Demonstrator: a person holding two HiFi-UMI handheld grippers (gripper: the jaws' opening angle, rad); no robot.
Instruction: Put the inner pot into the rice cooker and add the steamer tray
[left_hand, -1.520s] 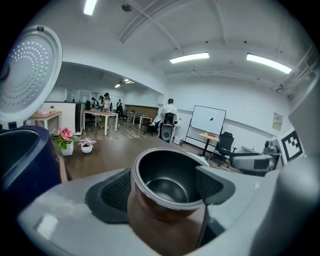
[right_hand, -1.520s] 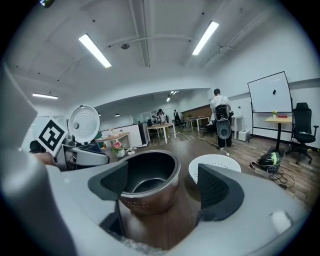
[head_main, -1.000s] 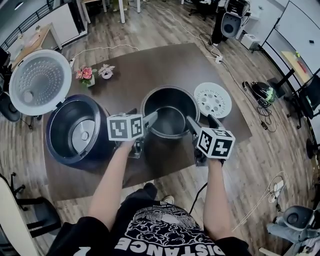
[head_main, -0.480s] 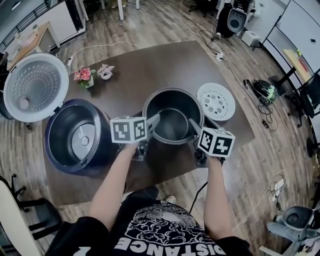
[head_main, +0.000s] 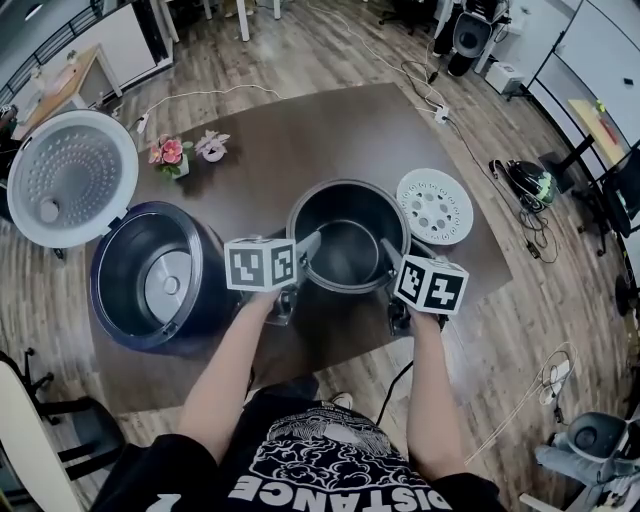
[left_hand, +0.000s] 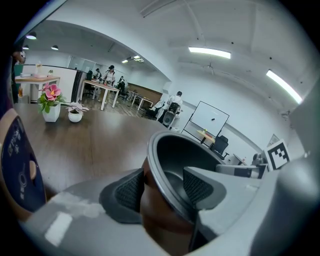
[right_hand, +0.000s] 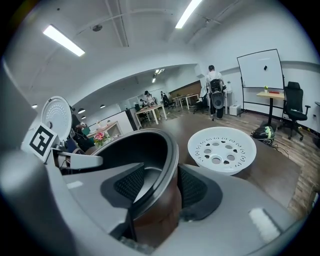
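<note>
The dark inner pot (head_main: 345, 235) stands upright on the brown table (head_main: 330, 130), right of the open navy rice cooker (head_main: 112, 250). The white perforated steamer tray (head_main: 434, 205) lies just right of the pot. Both grippers straddle the pot's near rim, one finger inside and one outside, and both have just been closing. On my left gripper (head_main: 308, 245) (left_hand: 162, 187) the outer pad touches the wall, while a sliver of gap shows at the inner pad. My right gripper (head_main: 388, 250) (right_hand: 157, 185) has both pads against the pot's wall (right_hand: 150, 150). The tray (right_hand: 221, 148) lies beyond it.
The cooker's white lid (head_main: 72, 178) stands open at the far left. A small pot of pink flowers (head_main: 172, 152) and a white ornament (head_main: 211, 145) sit at the table's back left. Cables and office gear lie on the wooden floor around the table.
Both grippers have settled over the pot's near rim, their fingers drawn closer together. The right one has sunk slightly. The pot, cooker and tray have stayed put.
</note>
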